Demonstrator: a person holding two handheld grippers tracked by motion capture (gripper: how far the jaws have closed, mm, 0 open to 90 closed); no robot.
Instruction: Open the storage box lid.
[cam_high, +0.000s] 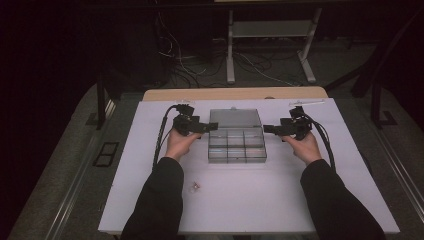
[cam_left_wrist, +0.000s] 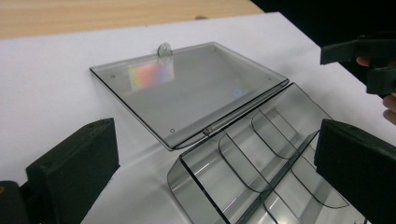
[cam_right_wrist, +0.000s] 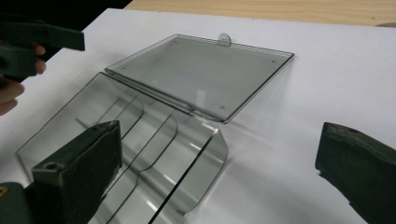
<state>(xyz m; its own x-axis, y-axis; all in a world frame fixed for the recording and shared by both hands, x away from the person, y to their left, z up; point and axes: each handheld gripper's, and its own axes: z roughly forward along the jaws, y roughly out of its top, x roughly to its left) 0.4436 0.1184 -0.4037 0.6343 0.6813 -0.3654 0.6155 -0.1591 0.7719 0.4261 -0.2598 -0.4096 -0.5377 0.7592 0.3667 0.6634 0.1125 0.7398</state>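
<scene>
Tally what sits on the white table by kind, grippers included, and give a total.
Clear compartment box, lid folded open flat behind it: 1
Hand-held grippers, left gripper and right gripper, both with jaws open and nothing between them: 2
Small unidentifiable item near the left sleeve: 1
Total: 4

A clear smoky plastic box (cam_high: 237, 146) with divided compartments sits at the centre of the frame, empty, its hinged lid (cam_high: 234, 119) folded fully open and lying flat just above it
</scene>
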